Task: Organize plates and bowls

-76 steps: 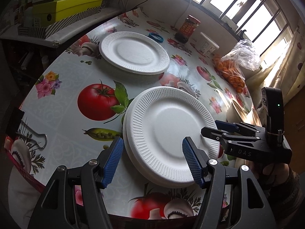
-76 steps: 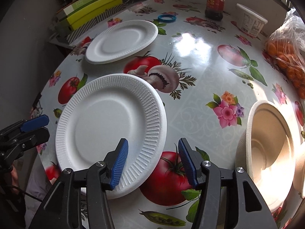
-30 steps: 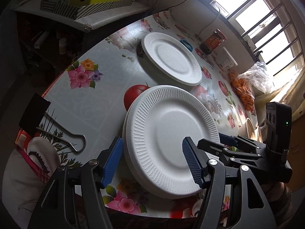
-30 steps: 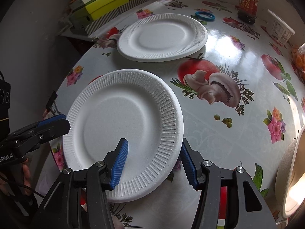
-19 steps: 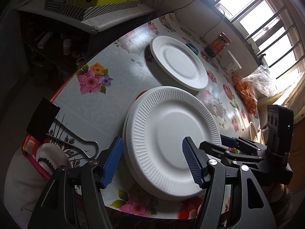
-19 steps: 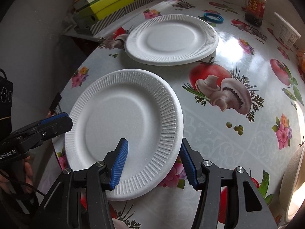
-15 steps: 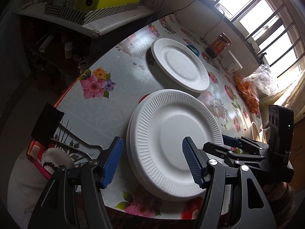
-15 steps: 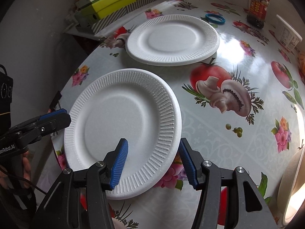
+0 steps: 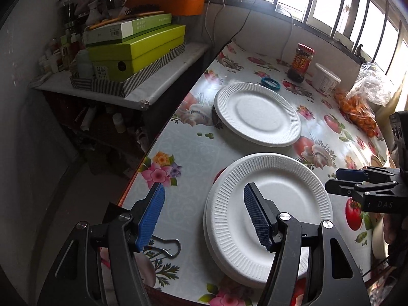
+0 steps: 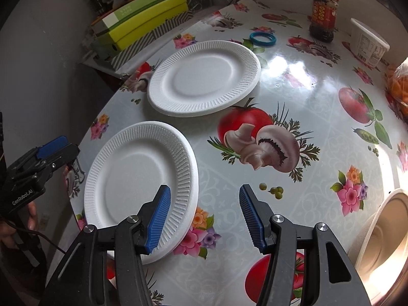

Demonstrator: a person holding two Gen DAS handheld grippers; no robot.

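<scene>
Both my grippers, left gripper [image 9: 202,216] and right gripper [image 10: 204,219], gape empty above the near stack of white ribbed foam plates [image 10: 139,178]. Next I should pinch the far white foam plate [image 10: 204,79] by its rim, gently, as I judge foam crushes.

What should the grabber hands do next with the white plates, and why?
Probably reach the left gripper toward the far plate and bring it onto the near plate stack. Both it and the right gripper are open and hold nothing, and that plate lies alone on the table, apart from the stack.
</scene>
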